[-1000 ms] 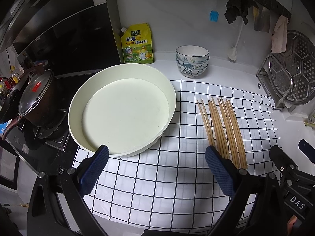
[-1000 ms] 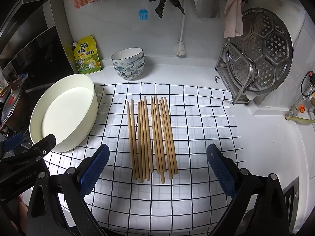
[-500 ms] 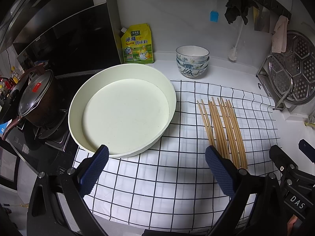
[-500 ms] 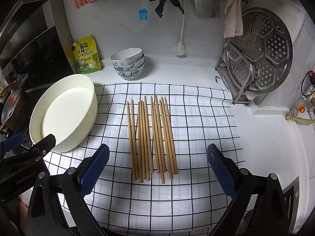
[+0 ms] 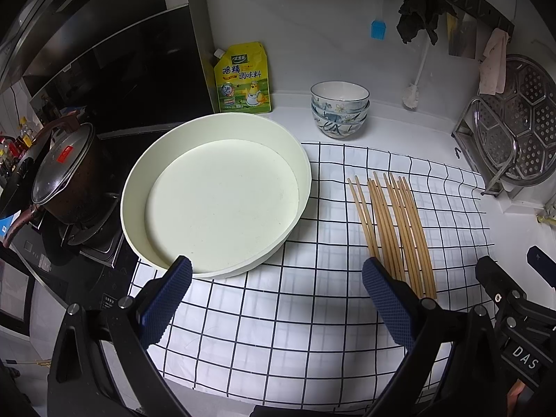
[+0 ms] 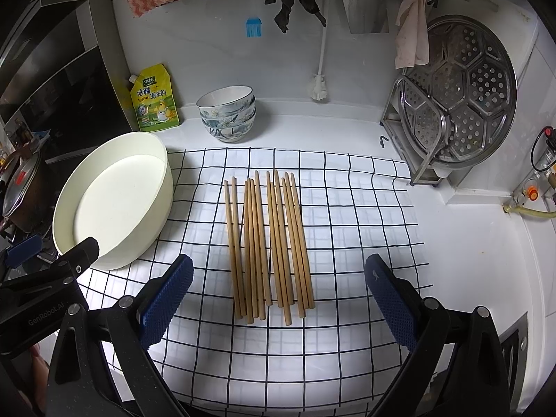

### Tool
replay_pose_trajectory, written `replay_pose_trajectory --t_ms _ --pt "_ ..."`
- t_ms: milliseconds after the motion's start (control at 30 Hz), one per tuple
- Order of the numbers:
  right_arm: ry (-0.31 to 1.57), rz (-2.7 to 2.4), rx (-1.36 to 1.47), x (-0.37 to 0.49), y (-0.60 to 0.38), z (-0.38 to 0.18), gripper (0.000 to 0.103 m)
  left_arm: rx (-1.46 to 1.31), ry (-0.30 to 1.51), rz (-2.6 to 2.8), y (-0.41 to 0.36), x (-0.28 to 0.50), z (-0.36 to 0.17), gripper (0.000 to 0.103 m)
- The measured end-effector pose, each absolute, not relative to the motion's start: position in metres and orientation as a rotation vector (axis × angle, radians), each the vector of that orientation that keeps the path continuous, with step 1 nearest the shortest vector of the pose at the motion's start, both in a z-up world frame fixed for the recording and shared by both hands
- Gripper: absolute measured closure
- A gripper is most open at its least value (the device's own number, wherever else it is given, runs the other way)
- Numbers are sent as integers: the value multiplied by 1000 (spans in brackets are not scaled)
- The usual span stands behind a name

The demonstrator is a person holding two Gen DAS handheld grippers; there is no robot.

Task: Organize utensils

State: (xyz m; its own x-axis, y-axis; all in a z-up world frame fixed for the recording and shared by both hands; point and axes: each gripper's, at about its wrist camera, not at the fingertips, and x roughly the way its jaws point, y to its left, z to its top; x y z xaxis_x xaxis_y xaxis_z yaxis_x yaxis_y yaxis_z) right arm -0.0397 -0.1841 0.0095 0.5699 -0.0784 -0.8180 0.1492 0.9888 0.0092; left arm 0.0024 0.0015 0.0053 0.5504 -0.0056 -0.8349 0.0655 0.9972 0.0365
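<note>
Several wooden chopsticks [image 6: 269, 243] lie side by side on a white cloth with a black grid [image 6: 347, 243]; they also show in the left wrist view [image 5: 396, 229]. A large cream round basin [image 5: 302, 173] stands empty on the cloth's left edge, also in the right wrist view [image 6: 163, 187]. My left gripper [image 5: 276, 300] is open and empty, above the cloth in front of the basin. My right gripper [image 6: 278, 299] is open and empty, just in front of the near ends of the chopsticks.
Stacked patterned bowls [image 6: 227, 113] and a yellow seasoning pouch [image 6: 154, 99] stand at the back by the wall. A steel rack with a steamer plate [image 6: 458, 104] stands at the right. A lidded pot [image 5: 66, 177] sits on the stove at the left.
</note>
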Motion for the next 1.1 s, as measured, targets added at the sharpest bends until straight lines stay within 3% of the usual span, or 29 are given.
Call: replay_pose_trajectory --t_ms 700,1100 --pt "951 -120 104 -36 -180 11 8 59 992 -47 7 9 6 7" --pt "992 -154 124 -37 -205 -23 8 11 1035 -139 -9 18 -34 7"
